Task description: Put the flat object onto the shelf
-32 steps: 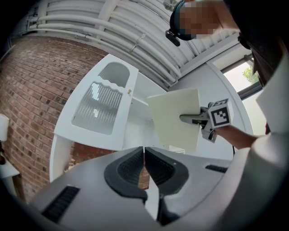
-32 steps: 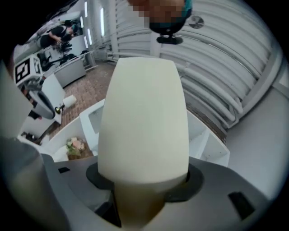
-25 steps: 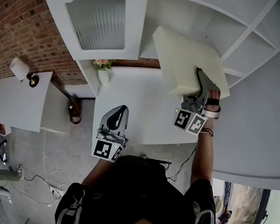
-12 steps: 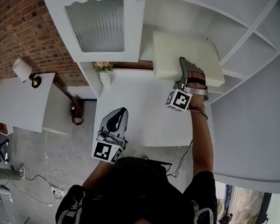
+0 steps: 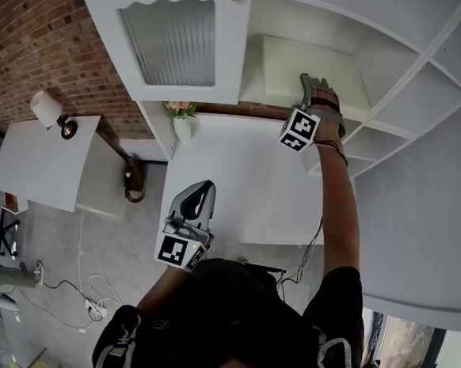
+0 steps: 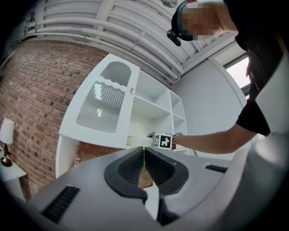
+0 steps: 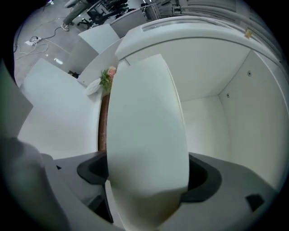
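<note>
A thick cream foam slab (image 5: 291,65) lies flat in the lower compartment of the white shelf unit (image 5: 398,69), its front edge toward me. My right gripper (image 5: 311,86) reaches into that compartment at the slab's front right. In the right gripper view the slab (image 7: 144,113) still stands between the jaws of the right gripper (image 7: 146,169). The jaws are opening and their dark pads stand wide at either side of it. My left gripper (image 5: 204,187) hangs low over the white table's near edge, away from the shelf. The left gripper (image 6: 144,150) is shut with nothing in it.
A cabinet door with ribbed glass (image 5: 171,36) hangs left of the compartment. A small vase of flowers (image 5: 180,113) stands at the back left of the white table (image 5: 239,180). More shelf compartments lie to the right. A lamp (image 5: 50,109) and brick wall (image 5: 36,29) are at far left.
The right gripper carried the slab from a tilted pose above the table up and into the shelf compartment, where it now lies level. The left gripper stayed put.
</note>
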`<state>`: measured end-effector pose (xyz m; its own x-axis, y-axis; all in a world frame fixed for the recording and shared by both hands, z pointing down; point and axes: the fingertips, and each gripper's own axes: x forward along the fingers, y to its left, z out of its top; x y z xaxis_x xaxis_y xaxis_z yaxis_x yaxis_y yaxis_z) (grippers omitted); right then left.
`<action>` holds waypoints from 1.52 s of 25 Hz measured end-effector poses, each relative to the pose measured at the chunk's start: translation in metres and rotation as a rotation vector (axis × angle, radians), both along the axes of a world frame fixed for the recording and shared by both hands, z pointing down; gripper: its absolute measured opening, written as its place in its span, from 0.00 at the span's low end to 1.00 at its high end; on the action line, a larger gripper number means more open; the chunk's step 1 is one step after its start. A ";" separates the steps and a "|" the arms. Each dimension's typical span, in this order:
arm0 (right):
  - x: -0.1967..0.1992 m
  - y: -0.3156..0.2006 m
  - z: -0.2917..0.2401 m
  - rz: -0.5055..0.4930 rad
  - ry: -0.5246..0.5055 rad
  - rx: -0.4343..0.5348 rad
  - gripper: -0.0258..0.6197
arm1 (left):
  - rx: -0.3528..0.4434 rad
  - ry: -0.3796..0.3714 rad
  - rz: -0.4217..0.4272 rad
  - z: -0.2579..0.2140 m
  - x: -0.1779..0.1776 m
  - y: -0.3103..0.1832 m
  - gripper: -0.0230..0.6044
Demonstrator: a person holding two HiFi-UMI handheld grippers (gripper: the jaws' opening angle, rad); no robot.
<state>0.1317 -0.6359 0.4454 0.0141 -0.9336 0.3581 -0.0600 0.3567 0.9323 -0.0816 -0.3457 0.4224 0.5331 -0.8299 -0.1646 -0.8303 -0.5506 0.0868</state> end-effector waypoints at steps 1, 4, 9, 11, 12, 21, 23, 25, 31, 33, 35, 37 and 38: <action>0.000 -0.005 0.001 0.002 -0.004 -0.001 0.71 | -0.002 -0.002 -0.003 0.000 -0.001 0.001 0.07; 0.003 -0.012 0.001 0.019 0.004 -0.016 0.73 | -0.007 -0.004 -0.012 0.001 -0.005 0.002 0.07; 0.000 -0.005 -0.002 0.008 0.005 -0.075 0.75 | -0.013 -0.005 -0.007 0.003 -0.005 0.004 0.07; -0.004 0.008 -0.008 -0.008 -0.037 -0.095 0.75 | -0.018 -0.005 0.000 0.004 -0.004 0.005 0.07; -0.007 0.016 -0.014 -0.019 -0.070 -0.094 0.75 | -0.021 -0.005 0.003 0.005 -0.003 0.005 0.07; -0.020 0.156 -0.060 -0.132 -0.842 0.065 0.73 | -0.034 0.008 0.031 0.010 0.003 0.001 0.07; -0.022 0.191 -0.051 -0.121 -1.079 0.060 0.69 | -0.031 0.011 0.039 0.010 0.007 0.000 0.07; -0.021 0.221 -0.033 -0.073 -1.261 0.058 0.44 | -0.025 0.013 0.051 0.010 0.012 0.001 0.07; -0.023 0.282 0.017 0.090 -1.551 0.022 0.17 | -0.031 0.007 0.078 0.017 0.024 0.008 0.07; -0.023 0.296 0.021 0.126 -1.622 0.007 0.15 | -0.037 0.003 0.083 0.021 0.027 0.010 0.07; -0.025 0.306 0.028 0.147 -1.641 0.001 0.13 | -0.042 -0.003 0.091 0.025 0.031 0.012 0.07; -0.029 0.313 0.035 0.155 -1.636 -0.013 0.13 | -0.045 -0.008 0.102 0.027 0.035 0.015 0.07; -0.031 0.315 0.037 0.155 -1.629 -0.021 0.12 | -0.046 -0.009 0.107 0.028 0.037 0.017 0.07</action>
<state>0.1009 -0.3211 0.4825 -0.2816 -0.9544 0.0992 -0.9522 0.2651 -0.1521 -0.0443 -0.3292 0.4503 0.6205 -0.7745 -0.1226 -0.7677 -0.6319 0.1067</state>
